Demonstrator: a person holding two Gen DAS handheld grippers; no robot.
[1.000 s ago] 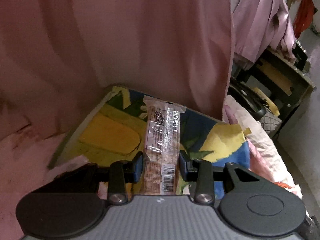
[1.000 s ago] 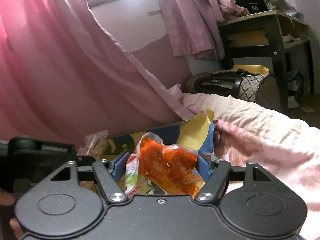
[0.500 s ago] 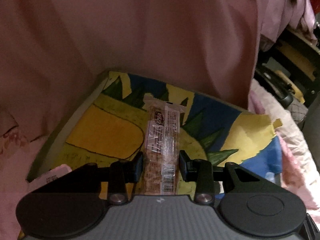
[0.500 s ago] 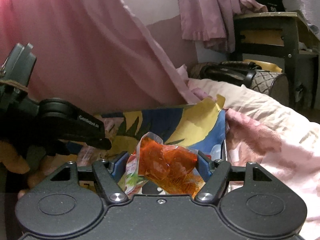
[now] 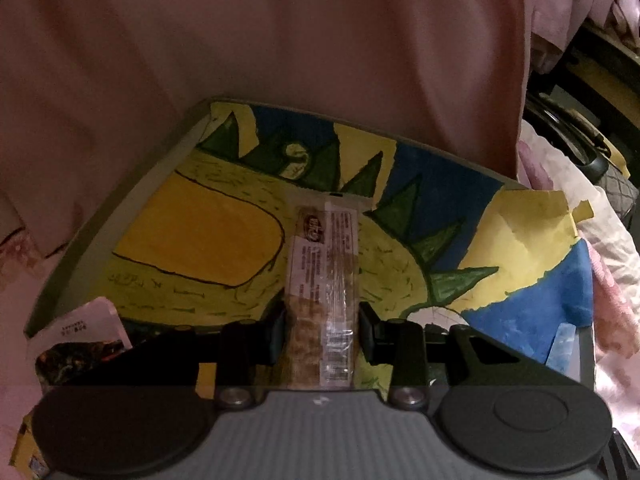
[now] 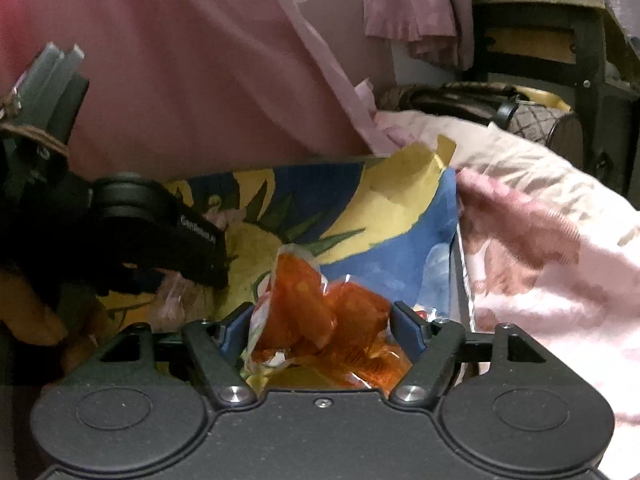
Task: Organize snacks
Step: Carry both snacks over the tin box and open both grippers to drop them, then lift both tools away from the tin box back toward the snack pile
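My left gripper (image 5: 322,330) is shut on a long clear-wrapped biscuit pack (image 5: 324,276) and holds it low over a tray (image 5: 120,200) lined with yellow, blue and green painted paper. My right gripper (image 6: 320,328) is shut on a crinkled orange snack bag (image 6: 320,320), held over the tray's near right part (image 6: 400,208). The left gripper's body (image 6: 160,232) shows at the left of the right wrist view, over the same tray.
A pink curtain (image 5: 280,40) hangs right behind the tray. A pink floral blanket (image 6: 540,248) lies to its right. Another snack packet (image 5: 80,332) lies at the tray's near left corner. A dark table (image 6: 560,40) and a quilted bag (image 6: 480,112) stand at the far right.
Both grippers have moved forward and down over the tray with their snacks still held. The left gripper has come into the right wrist view.
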